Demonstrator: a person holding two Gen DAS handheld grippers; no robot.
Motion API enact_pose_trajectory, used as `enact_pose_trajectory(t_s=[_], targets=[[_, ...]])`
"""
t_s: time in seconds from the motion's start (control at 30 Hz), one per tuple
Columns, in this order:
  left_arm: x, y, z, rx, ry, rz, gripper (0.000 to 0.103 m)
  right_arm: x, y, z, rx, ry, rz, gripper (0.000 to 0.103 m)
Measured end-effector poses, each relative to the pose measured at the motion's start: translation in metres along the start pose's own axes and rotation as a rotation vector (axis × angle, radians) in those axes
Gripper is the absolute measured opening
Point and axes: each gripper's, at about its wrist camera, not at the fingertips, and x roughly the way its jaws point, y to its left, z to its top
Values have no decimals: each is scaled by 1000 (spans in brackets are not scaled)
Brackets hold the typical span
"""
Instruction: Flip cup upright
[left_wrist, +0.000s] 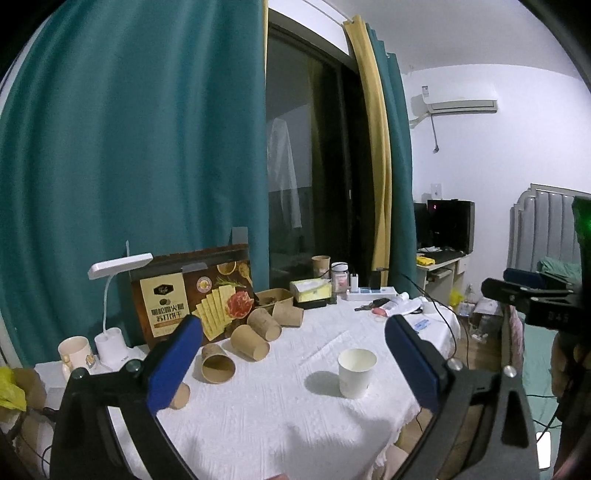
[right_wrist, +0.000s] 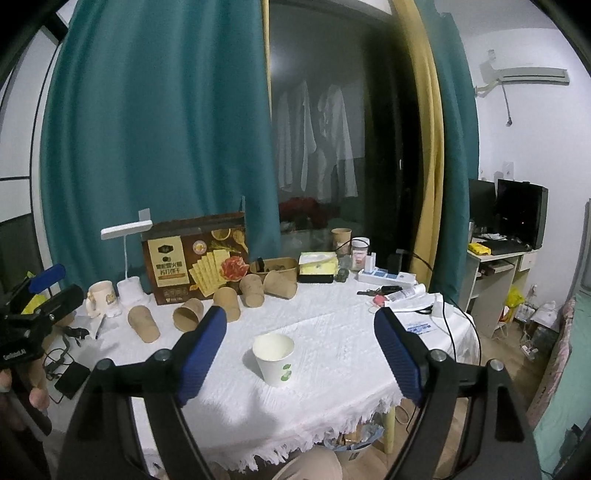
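Observation:
A white paper cup (left_wrist: 356, 372) stands upright, mouth up, on the white tablecloth (left_wrist: 280, 417); in the right wrist view the cup (right_wrist: 275, 358) shows a green mark on its side. My left gripper (left_wrist: 291, 354) is open and empty, held back from the cup, which sits between its blue pads and closer to the right one. My right gripper (right_wrist: 301, 345) is open and empty, with the cup ahead between its pads. Each gripper also shows at the edge of the other's view: the right one (left_wrist: 532, 295) and the left one (right_wrist: 40, 295).
Several brown paper cups (left_wrist: 251, 341) lie on their sides at the back left, in front of a cracker box (left_wrist: 192, 295). A white mug (left_wrist: 75, 354), a desk lamp (left_wrist: 110, 332), a tissue box (left_wrist: 310, 290) and a power strip (left_wrist: 371, 293) stand along the back. The table's front edge (right_wrist: 295, 435) is close.

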Motion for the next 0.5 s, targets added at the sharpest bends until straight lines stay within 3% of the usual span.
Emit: enact_pose_trajectory(t_s=[0.5], targets=[[12, 4, -7, -2, 23, 7, 99, 25, -1, -11, 6, 45, 2, 80]])
